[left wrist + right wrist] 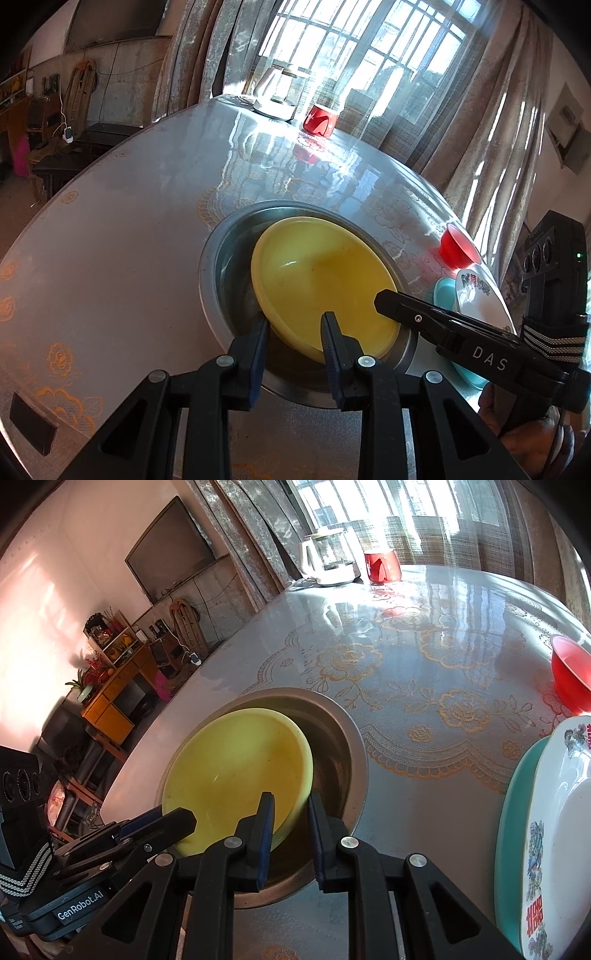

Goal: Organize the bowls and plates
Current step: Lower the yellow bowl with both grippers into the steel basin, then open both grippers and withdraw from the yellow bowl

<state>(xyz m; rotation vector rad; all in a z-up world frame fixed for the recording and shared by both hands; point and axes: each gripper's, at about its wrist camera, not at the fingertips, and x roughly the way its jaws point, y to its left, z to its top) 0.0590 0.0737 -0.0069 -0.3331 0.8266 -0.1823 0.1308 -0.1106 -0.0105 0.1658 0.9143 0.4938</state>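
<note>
Both tools (295, 328) (291, 808) angled onto yellow bowl (325, 280)

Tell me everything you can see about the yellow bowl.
The yellow bowl is round, plain and shallow, apparently plastic, and empty, with faint dark specks inside. It sits tilted inside a larger metal basin on the table. The left gripper straddles its near rim, and the right gripper grips the rim on the opposite side.
</note>
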